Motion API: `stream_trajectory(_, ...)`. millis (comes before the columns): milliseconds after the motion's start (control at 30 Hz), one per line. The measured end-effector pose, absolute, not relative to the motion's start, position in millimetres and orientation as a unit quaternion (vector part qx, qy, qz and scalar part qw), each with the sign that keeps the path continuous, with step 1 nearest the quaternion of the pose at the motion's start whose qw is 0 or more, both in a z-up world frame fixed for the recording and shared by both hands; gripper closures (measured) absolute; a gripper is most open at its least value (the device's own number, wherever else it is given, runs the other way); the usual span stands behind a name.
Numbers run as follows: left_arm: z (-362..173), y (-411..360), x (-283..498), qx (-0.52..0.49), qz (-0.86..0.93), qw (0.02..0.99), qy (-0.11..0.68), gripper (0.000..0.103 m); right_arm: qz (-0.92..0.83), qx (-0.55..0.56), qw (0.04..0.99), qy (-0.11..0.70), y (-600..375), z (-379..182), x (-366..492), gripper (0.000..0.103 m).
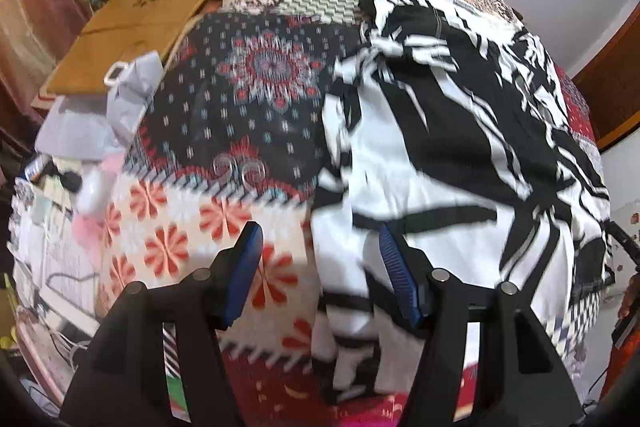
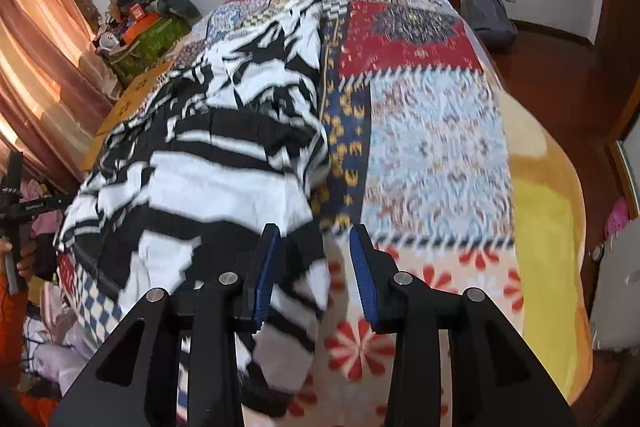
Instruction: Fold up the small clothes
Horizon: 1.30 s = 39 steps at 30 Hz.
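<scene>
A crumpled black-and-white striped cloth garment point(image 1: 440, 147) lies spread on a patchwork bedcover of red, blue and cream printed squares point(image 1: 256, 75), its long axis running from the near edge of the bed away toward the far end, with its near hem bunched and hanging close to the bed's near side. The left gripper point(image 1: 320, 267) hangs over the garment's left margin: its jaws are spread wide with nothing between them, the right-hand blue pad over white cloth and the left-hand one over the red flower print, so the cloth edge runs between them. In the right wrist view the garment point(image 2: 208, 179) lies mostly left of the right gripper point(image 2: 316, 267), whose jaws are likewise parted and empty, straddling the garment's right border where it meets the bedcover point(image 2: 436, 131). Both claws sit at about the same near end, one on each long side, and neither looks clearly closer. Judging from this, the next move is likely for each to drop and pinch its own near corner; motion blur hides whether any finger touches the fabric.
</scene>
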State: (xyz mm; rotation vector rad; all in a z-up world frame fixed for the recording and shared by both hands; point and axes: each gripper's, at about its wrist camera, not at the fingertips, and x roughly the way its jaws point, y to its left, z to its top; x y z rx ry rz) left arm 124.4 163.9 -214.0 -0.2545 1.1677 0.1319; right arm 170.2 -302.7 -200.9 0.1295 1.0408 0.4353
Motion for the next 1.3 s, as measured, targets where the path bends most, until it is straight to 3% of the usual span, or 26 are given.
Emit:
stream_trajectory(167,-226.8,152.6,103.7,-0.12,0.047,0.824,0.552,0.043,0.209,0.078,0.822,0.524,-304.2,-220.6,157.2,0.067)
stream_trajectory(267,-223.5,143.0,96.7,-0.117,0.031,0.832,0.541,0.068,0.225,0.079,0.811,0.534,-296.8,-228.2,149.7,0.067)
stream_trajectory(300,-221.6,140.0,96.3,-0.118,0.025,0.833,0.54,0.082,0.229,0.074,0.812,0.531,-293.8,-227.6,147.4,0.067)
stream_trajectory(333,-219.7,136.7,96.7,-0.117,0.021,0.833,0.54,0.091,0.233,0.068,0.813,0.53,-290.6,-226.6,146.0,0.074)
stream_trajectory(367,-217.7,134.2,97.3,-0.112,0.02,0.834,0.54,0.093,0.243,0.068,0.81,0.529,-287.9,-224.5,145.6,0.088)
stream_trajectory(433,-210.0,129.1,99.4,-0.091,0.027,0.841,0.532,0.097,0.255,0.061,0.81,0.524,-281.7,-218.1,145.5,0.095)
stream_trajectory(933,-79.8,155.1,160.5,-0.104,0.065,0.913,0.389,0.098,0.257,0.086,0.89,0.367,-291.5,-106.3,193.4,0.099)
stream_trajectory(1300,-68.8,171.4,272.6,-0.117,0.091,0.911,0.386,0.098,0.231,0.083,0.904,0.349,-283.9,-93.3,293.9,0.099)
